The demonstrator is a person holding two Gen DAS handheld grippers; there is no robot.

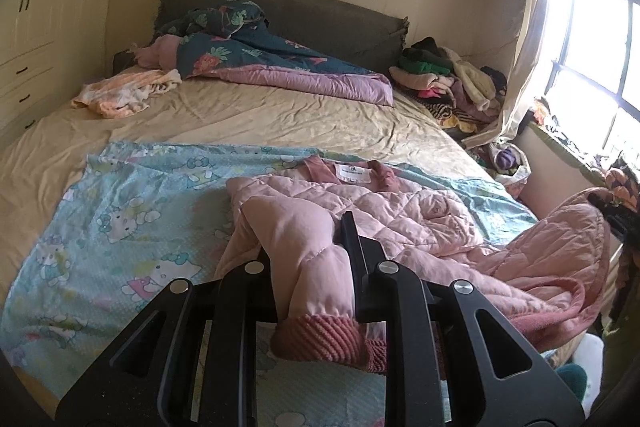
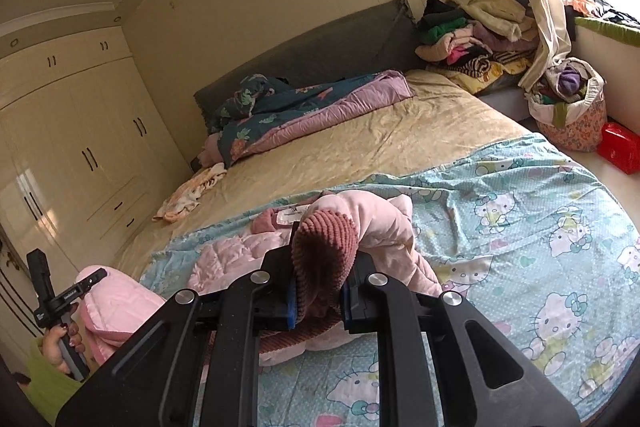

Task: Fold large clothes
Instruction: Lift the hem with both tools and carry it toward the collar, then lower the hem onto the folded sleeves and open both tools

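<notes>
Both grippers clamped tight — left gripper (image 1: 310,251) and right gripper (image 2: 320,291) each pinching a sleeve cuff of the pink jacket (image 1: 400,211) at six o'clock on the blue sheet (image 1: 120,211).

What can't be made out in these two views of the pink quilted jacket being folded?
- Left wrist view: left tool; its left finger is buried under the pink quilted jacket.
- Left wrist view: white neck label; print too small to read.
- Right wrist view: ribbed dark-pink cuff hides the jacket's body behind it.
- Both views: jacket hem is covered by the tool bodies.
</notes>
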